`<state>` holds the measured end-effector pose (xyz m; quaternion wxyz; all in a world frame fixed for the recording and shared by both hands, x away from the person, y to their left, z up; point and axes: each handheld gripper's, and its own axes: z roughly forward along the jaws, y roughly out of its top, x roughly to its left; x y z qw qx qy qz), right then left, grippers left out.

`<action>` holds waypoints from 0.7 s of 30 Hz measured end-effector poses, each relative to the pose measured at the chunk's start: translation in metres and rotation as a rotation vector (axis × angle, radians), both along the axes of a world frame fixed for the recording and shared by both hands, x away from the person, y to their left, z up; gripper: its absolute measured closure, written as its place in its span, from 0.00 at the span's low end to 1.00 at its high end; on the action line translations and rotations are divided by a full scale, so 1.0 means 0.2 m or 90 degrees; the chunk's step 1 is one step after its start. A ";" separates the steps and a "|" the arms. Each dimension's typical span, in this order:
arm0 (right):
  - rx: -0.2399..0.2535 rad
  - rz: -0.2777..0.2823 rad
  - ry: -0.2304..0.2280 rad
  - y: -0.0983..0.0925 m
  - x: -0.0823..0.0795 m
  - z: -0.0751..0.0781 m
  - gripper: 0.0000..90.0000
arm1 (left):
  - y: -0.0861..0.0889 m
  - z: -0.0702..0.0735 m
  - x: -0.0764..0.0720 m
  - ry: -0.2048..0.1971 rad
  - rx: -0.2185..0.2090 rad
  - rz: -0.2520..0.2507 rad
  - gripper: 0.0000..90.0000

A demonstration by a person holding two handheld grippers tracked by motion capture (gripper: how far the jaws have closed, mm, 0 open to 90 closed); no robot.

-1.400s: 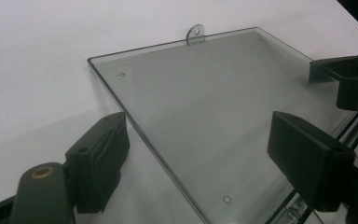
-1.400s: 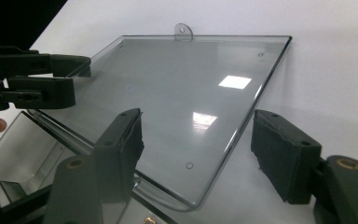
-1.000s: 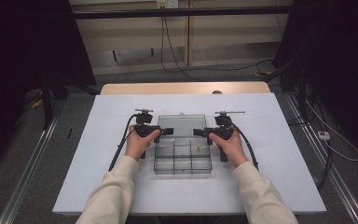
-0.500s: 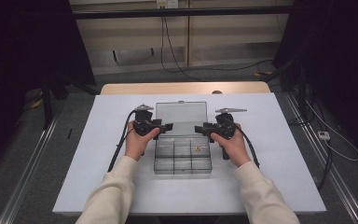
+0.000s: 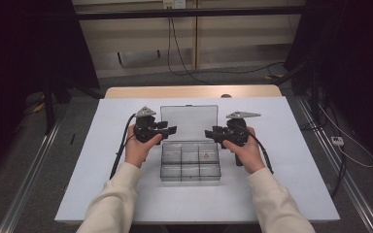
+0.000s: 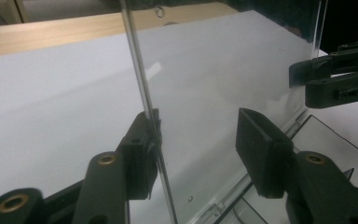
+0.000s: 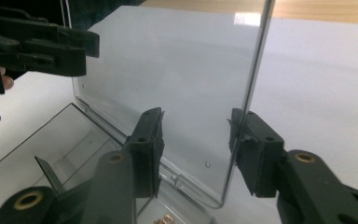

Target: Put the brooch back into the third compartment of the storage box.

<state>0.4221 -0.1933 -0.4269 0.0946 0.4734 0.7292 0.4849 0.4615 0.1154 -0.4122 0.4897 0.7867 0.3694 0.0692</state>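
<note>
Lid [image 5: 189, 122] upright, long axis across table; left gripper [image 6: 198, 135], right gripper [image 7: 193, 140] half-open, closing, edges seemingly unpinched.

Clear box [image 5: 190, 160]; white table [image 5: 281, 160]; black claws; cream sleeves [image 5: 111, 204].

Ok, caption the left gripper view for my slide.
Left gripper straddling the raised clear lid's side edge, one pad against it, the other apart, jaws closing.
</note>
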 end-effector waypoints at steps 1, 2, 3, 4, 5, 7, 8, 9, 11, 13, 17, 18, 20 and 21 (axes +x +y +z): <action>-0.002 0.001 -0.004 0.00 -0.01 0.00 0.63 | 0.00 0.01 -0.01 -0.003 0.000 -0.001 0.57; -0.003 0.003 -0.007 -0.01 -0.01 0.01 0.64 | 0.00 0.01 -0.01 -0.006 0.003 -0.003 0.57; -0.004 0.005 -0.010 -0.01 -0.01 0.01 0.65 | 0.00 0.02 -0.02 -0.011 0.006 -0.004 0.57; -0.008 0.008 -0.011 -0.01 -0.02 0.01 0.65 | 0.00 0.02 -0.02 -0.014 0.009 -0.006 0.58; -0.012 0.012 -0.014 -0.01 -0.02 0.01 0.66 | 0.00 0.02 -0.03 -0.017 0.010 -0.007 0.59; -0.013 0.013 -0.023 -0.01 -0.02 0.01 0.67 | 0.01 0.02 -0.03 -0.021 0.010 -0.008 0.61; -0.013 0.014 -0.026 -0.01 -0.02 0.02 0.68 | 0.01 0.03 -0.03 -0.022 0.011 -0.009 0.62; -0.013 0.015 -0.030 -0.01 -0.02 0.02 0.68 | 0.01 0.03 -0.04 -0.022 0.012 -0.009 0.62; -0.015 0.018 -0.034 -0.01 -0.03 0.02 0.68 | 0.01 0.03 -0.04 -0.026 0.013 -0.012 0.62; -0.017 0.020 -0.035 -0.02 -0.03 0.03 0.69 | 0.01 0.03 -0.05 -0.027 0.015 -0.014 0.62; -0.020 0.025 -0.044 -0.02 -0.03 0.04 0.71 | 0.02 0.04 -0.06 -0.031 0.020 -0.019 0.62; -0.024 0.028 -0.046 -0.02 -0.04 0.04 0.71 | 0.02 0.04 -0.07 -0.032 0.022 -0.021 0.62; -0.027 0.030 -0.049 -0.02 -0.04 0.04 0.71 | 0.02 0.04 -0.07 -0.033 0.024 -0.023 0.63; -0.026 0.030 -0.049 -0.02 -0.04 0.04 0.72 | 0.02 0.04 -0.08 -0.034 0.024 -0.026 0.63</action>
